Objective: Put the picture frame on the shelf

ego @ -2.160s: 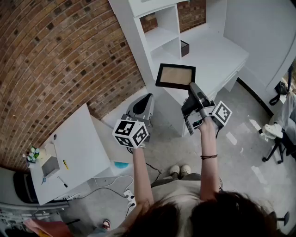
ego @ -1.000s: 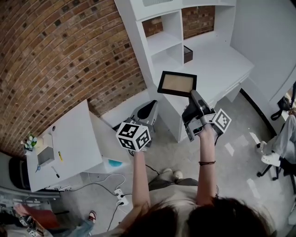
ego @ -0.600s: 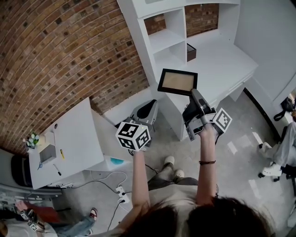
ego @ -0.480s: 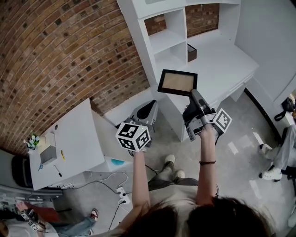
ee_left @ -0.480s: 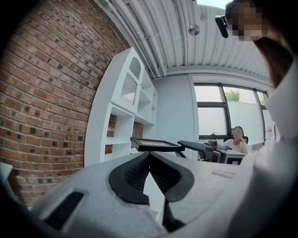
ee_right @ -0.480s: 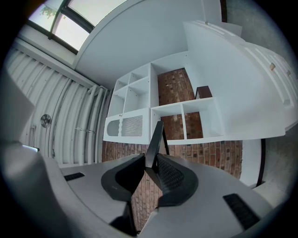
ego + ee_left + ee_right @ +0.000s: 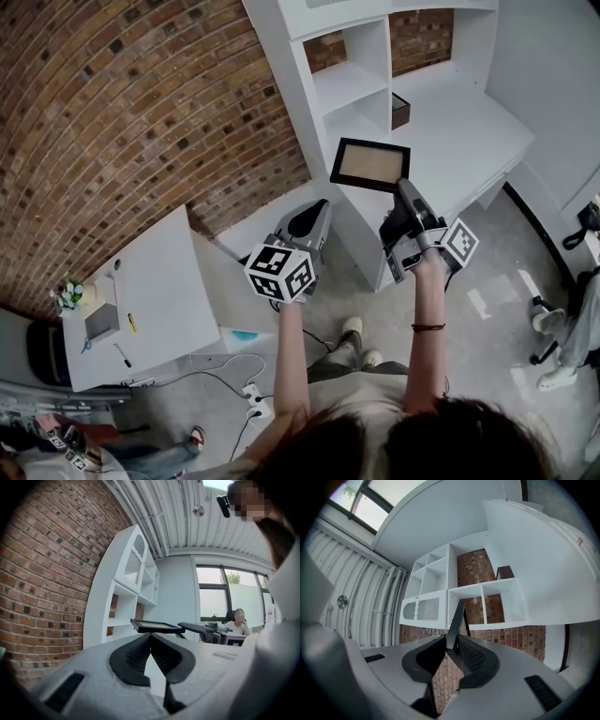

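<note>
One black-rimmed, tan-faced picture frame point(image 7: 370, 165)

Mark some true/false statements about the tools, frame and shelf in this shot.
1. The right tool is shut on the frame. True.
2. The left tool grips the frame's other edge. False: its jaws are together with nothing between them, and it is apart from the frame.
3. The frame already stands on the shelf. False: it is held in the air in front of the shelf.
4. A dark box sits at the foot of the shelf. True.
</note>
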Demonstrator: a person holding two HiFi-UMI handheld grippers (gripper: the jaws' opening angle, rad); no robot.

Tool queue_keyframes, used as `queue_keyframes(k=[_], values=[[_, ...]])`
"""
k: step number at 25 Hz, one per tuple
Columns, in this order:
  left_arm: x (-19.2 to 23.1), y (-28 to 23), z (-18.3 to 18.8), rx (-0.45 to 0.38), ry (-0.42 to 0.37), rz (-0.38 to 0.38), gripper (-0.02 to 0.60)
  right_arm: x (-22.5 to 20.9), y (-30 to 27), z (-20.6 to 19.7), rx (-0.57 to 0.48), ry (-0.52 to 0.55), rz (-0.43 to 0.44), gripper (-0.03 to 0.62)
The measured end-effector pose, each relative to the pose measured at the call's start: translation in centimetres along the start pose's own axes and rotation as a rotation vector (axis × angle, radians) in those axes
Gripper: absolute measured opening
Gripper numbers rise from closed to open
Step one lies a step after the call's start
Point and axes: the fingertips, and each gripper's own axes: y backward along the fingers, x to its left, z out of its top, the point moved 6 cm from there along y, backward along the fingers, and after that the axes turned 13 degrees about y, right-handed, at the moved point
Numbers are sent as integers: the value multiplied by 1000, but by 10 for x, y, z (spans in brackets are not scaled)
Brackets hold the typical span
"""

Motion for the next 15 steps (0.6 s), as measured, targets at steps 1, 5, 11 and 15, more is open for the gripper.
queue_keyframes(k=[1, 5, 11, 15], values=[[5, -3, 0, 5, 1, -2, 11, -2, -5, 0, 0, 3, 0, 77], [27, -14, 4, 4, 12, 2, 11, -15, -24, -3, 6, 4, -2, 77], [50, -37, 8, 14, 22, -11, 11, -29, -49, 0, 5, 9, -7, 77], [63, -49, 13, 21, 22, -19, 11, -37, -62, 2, -5, 4, -15, 77]])
